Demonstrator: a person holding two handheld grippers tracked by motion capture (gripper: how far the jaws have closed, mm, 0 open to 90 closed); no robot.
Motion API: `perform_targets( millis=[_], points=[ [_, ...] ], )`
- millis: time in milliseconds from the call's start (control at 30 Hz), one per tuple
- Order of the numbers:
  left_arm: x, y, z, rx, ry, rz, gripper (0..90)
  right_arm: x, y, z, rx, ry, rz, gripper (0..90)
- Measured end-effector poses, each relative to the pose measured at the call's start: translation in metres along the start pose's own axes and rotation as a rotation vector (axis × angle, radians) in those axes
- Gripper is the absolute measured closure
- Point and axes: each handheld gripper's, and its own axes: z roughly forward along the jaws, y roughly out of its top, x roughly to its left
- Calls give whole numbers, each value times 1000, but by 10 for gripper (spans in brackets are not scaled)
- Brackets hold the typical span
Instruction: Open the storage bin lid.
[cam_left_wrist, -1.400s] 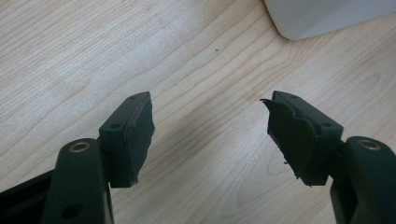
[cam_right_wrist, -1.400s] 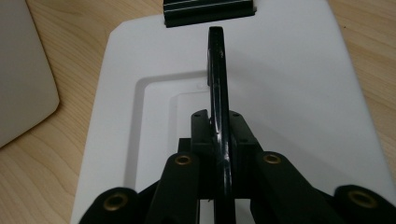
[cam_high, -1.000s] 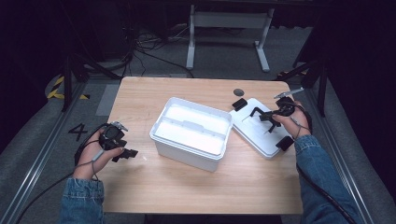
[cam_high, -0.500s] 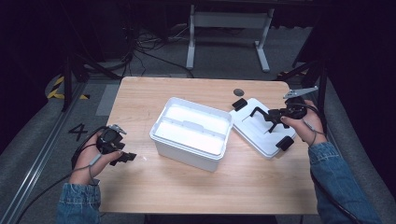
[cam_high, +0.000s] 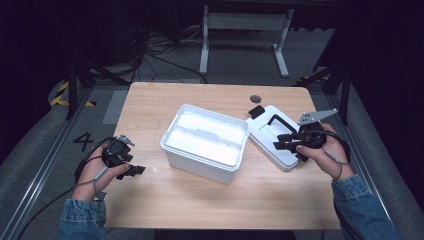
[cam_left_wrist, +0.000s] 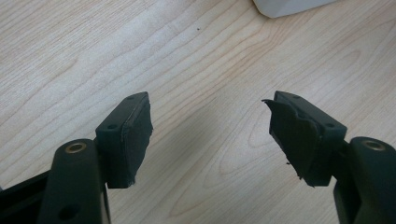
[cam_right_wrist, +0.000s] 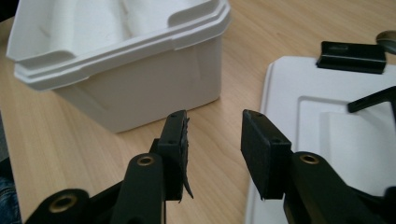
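- Since a second ago, the right gripper (cam_high: 290, 145) has drawn back slightly over the white lid (cam_high: 272, 140), right of the open white box (cam_high: 205, 142); jaws apart, empty.
- Left gripper (cam_high: 131, 167) hovers left of the box, jaws wide apart.
- "4" marking (cam_high: 82, 141) on the floor, left of the table (cam_high: 210, 200).

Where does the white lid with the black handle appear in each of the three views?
High view: the lid lies flat at centre right, beside the white bin, under the right gripper.
Left gripper view: not in it.
Right gripper view: the lid is at right.
Shared landmark: the white bin, whose corner also shows at top.
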Motion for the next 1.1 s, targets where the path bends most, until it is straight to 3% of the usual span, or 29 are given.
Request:
perform_targets(
  millis=[333, 633, 1100],
  points=[
    [1, 3, 4, 2, -3, 14, 297, 28, -24, 11, 21, 30, -34, 609],
    [2, 4, 8, 8, -3, 22, 291, 43, -45, 25, 16, 70, -41, 604],
    [2, 6, 14, 27, -10, 30, 291, 55, -57, 60, 134, 112, -69, 604]
  ],
)
